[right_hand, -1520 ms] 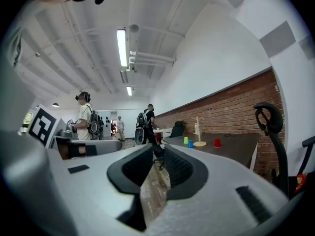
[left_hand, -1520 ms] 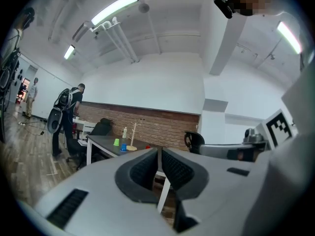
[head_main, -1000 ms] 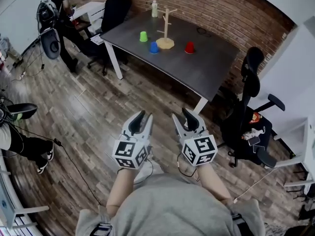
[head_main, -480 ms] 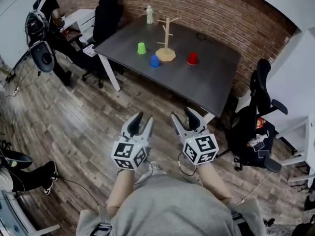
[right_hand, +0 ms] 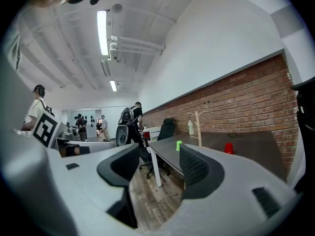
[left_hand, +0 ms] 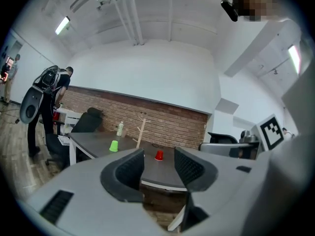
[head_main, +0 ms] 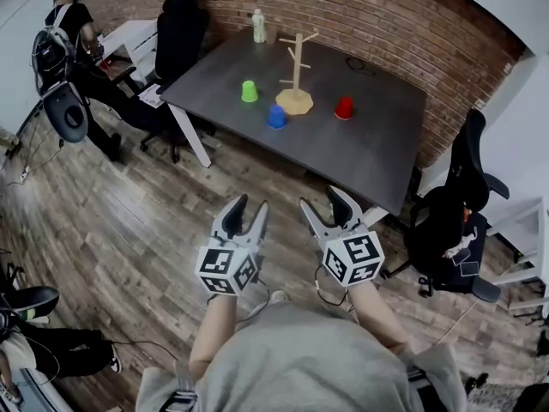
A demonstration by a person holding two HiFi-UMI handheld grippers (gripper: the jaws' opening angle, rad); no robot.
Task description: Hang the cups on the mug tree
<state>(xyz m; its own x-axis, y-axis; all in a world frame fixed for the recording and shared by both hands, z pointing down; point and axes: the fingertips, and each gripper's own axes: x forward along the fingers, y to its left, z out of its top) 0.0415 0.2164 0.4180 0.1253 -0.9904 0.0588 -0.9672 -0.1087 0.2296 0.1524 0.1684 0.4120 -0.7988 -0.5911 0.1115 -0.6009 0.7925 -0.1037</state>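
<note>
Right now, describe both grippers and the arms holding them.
The left gripper and right gripper are light grey, curved two-jaw tools with black ribbed pads. Each carries a white cube with black square markers. A dark cable loops under the right one. Grey shirt, forearms uncovered. Both pairs of jaws have just been opening, nothing between them.

Left gripper (head_main: 250,205): held out ahead of torso (head_main: 300,363), pointing level toward tabletop (head_main: 369,148), well short of its near edge. Jaws apart, nothing between them; have just been opening.
Right gripper (head_main: 322,199): just beside left gripper, same heading, equally short of tabletop. Jaws wide apart, empty; have just been opening too.
Left forearm (head_main: 214,333), right forearm (head_main: 377,314): bare, stretched forward, roughly parallel.
</note>
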